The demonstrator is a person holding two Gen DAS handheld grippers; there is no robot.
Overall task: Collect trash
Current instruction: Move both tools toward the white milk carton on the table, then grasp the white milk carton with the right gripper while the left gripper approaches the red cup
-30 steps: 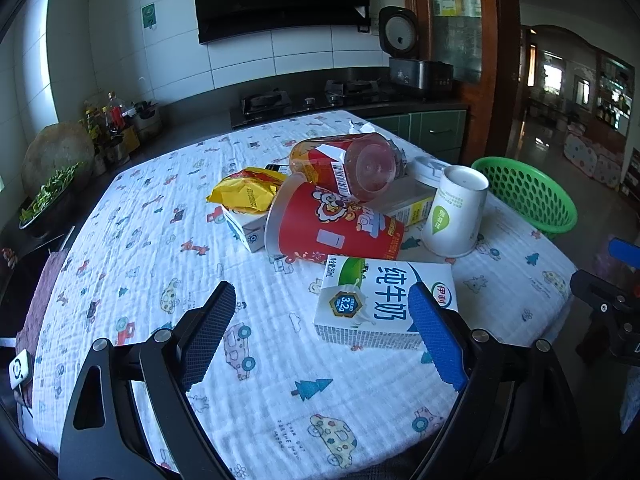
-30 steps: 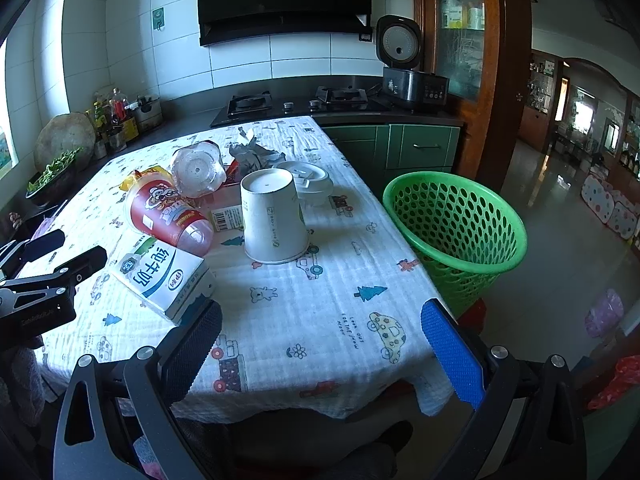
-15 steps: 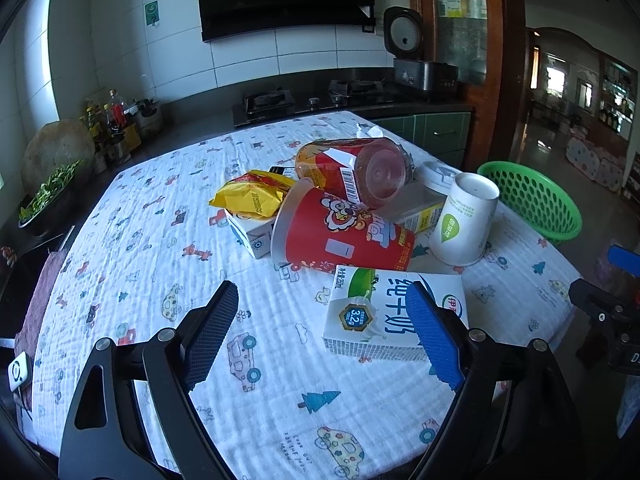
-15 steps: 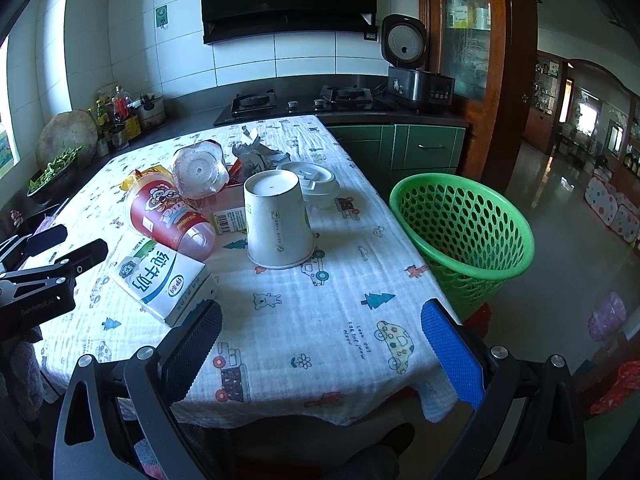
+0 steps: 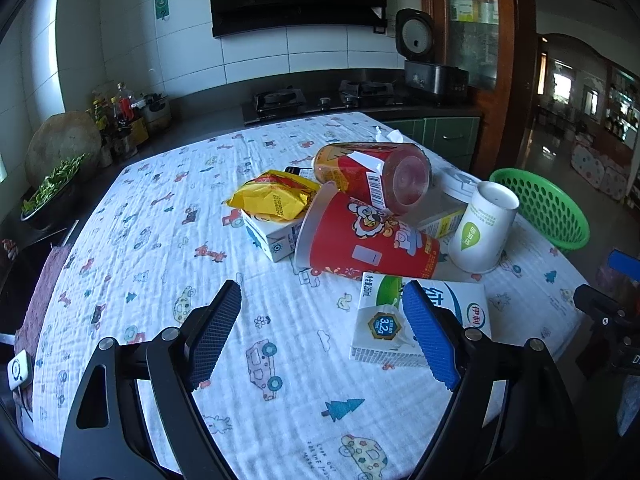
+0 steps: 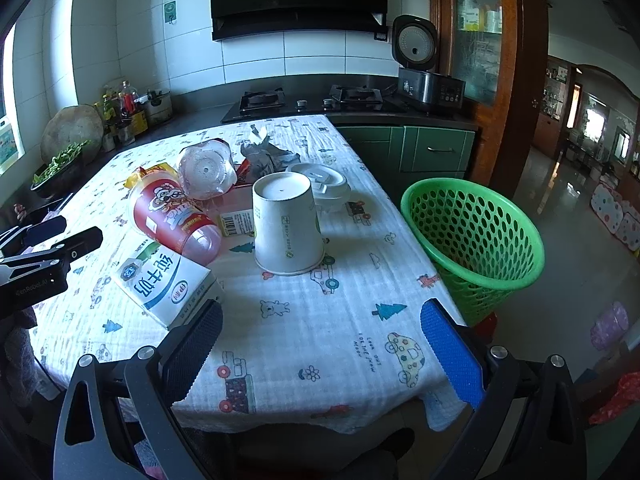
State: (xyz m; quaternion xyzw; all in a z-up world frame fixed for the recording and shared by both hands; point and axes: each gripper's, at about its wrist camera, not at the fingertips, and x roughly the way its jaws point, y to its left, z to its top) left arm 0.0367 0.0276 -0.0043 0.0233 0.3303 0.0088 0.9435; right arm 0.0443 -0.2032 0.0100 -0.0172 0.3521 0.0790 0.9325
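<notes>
The left tongs (image 5: 322,332), spread and empty, have just been narrowing slightly, the milk carton (image 5: 424,320) now behind their blue finger at about three o'clock, likely first for the green basket (image 6: 476,236); right tongs (image 6: 320,348) gape, holding nothing.

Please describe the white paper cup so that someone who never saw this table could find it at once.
On the table with the cartoon-print cloth, look at the side nearest the green basket. The white paper cup stands there upside down, next to a flat white lid. It is the only upright item; the red cup and the clear bottle lie tipped over.
</notes>
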